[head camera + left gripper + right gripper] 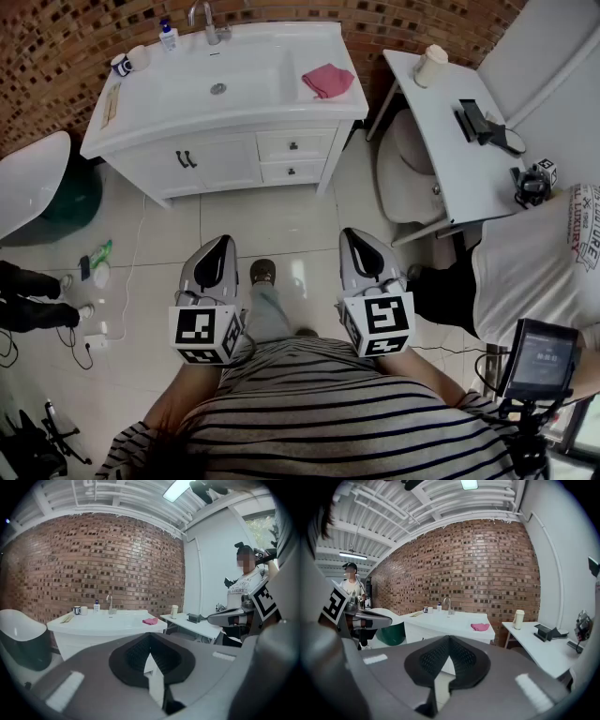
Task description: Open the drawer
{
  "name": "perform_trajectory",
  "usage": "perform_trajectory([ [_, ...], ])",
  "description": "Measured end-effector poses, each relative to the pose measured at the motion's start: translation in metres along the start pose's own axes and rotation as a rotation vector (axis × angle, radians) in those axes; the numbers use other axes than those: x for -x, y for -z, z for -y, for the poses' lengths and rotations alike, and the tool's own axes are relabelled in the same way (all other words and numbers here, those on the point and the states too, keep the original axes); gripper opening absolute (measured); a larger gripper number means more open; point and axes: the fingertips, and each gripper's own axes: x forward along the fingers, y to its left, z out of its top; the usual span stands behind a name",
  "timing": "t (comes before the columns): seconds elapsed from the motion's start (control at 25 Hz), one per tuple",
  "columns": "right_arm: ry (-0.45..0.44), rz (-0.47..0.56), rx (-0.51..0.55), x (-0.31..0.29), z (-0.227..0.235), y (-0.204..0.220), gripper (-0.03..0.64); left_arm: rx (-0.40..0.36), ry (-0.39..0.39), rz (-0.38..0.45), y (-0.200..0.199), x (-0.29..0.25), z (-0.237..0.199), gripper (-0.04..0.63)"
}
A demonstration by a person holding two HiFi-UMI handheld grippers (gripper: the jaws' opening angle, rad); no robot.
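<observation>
A white vanity (225,117) stands against the brick wall, well ahead of me across the tiled floor. Its two small drawers, the upper drawer (293,145) and the lower drawer (292,172), sit at the right of the front, both closed, each with a small dark knob. The cabinet doors (187,159) are beside them on the left. My left gripper (223,242) and right gripper (352,234) are held side by side in front of my body, far from the vanity. Both are shut with nothing between the jaws. Their tips meet in the left gripper (149,635) view and the right gripper (449,637) view.
On the vanity lie a pink cloth (327,81), a soap bottle (168,36) and mugs (124,64) by the faucet (208,21). A white table (450,141) with a cup (430,66) and a toilet (405,169) stand at the right, a person (539,267) beside them. A bathtub (28,178) and cables are at the left.
</observation>
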Motion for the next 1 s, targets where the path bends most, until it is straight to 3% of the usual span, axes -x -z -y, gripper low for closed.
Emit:
perform_trajectory([
  [0.28,0.045,-0.013,-0.013,-0.121,0.009,-0.028,0.002,-0.038,0.153,-0.040,-0.023,-0.107,-0.054,0.015],
  [0.48,0.057,-0.056,0.005,-0.198,0.020,-0.004,0.002,-0.073,0.223,-0.065,-0.002,-0.177,-0.084,0.015],
  [0.72,0.049,-0.125,0.037,-0.287,0.033,0.126,0.002,-0.080,0.196,-0.031,0.087,-0.248,-0.108,0.015],
  [0.84,0.048,-0.121,0.052,-0.339,0.037,0.211,0.002,-0.114,0.186,0.033,0.151,-0.279,-0.124,0.015],
  [1.0,0.056,-0.124,0.063,-0.407,0.045,0.321,0.002,-0.156,0.156,0.043,0.250,-0.317,-0.162,0.015],
])
